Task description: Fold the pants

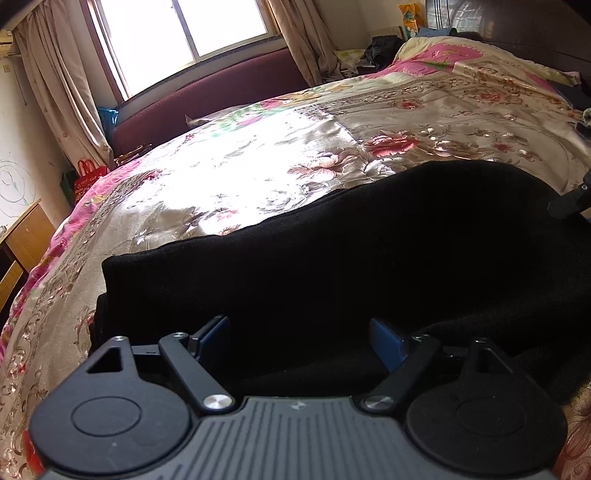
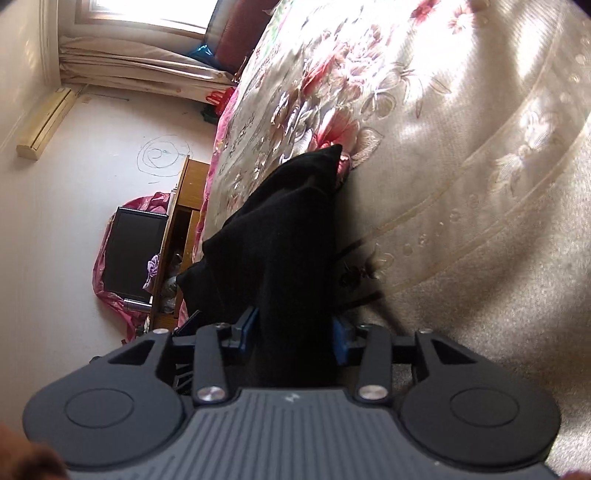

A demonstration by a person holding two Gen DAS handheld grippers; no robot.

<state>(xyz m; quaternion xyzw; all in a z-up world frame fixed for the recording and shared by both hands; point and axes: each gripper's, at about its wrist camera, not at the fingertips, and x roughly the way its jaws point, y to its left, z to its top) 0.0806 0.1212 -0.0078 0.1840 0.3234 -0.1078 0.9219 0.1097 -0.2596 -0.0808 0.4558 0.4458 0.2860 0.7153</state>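
The black pants [image 1: 332, 258] lie across the floral bedspread [image 1: 240, 177] in the left wrist view, stretching from lower left to right. My left gripper [image 1: 299, 343] is open, its blue-padded fingers [image 1: 212, 338] spread wide just over the near edge of the pants. In the right wrist view the pants [image 2: 291, 229] hang as a raised fold between the blue pads [image 2: 341, 339]. My right gripper [image 2: 293, 328] is shut on that fold. A bit of the right gripper [image 1: 569, 203] shows at the far right of the left wrist view.
The bed has a maroon headboard-like panel [image 1: 221, 96] under a bright window [image 1: 177, 33] with curtains. A wooden desk [image 1: 26, 236] stands to the left of the bed. Clutter and bags [image 1: 380, 51] sit at the far side. A dark monitor [image 2: 133, 254] is beside the desk.
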